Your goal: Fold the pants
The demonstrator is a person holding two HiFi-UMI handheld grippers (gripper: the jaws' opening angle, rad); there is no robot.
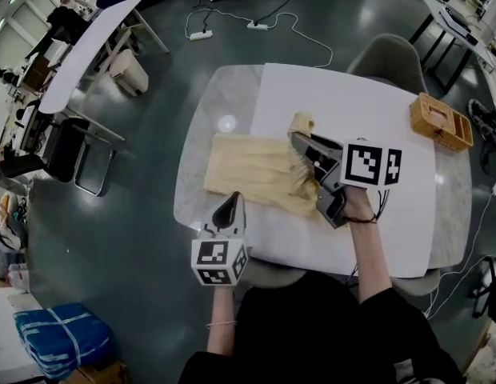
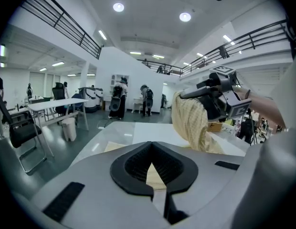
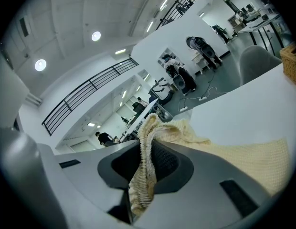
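In the head view my right claw (image 1: pixel 301 144) covers the right end of the pants (image 1: pixel 248 174), so I can't see how the cloth bunches beneath it. The left claw (image 1: pixel 231 202) hides the near hem it pinches. In the left gripper view only a sliver of cloth shows between the closed jaws. My body (image 1: pixel 312 326) masks the worktop's (image 1: pixel 352 94) near edge. In the right gripper view the basket (image 3: pixel 292 66) is cut by the frame edge. The distant people (image 2: pixel 120 98) are too small to make out.
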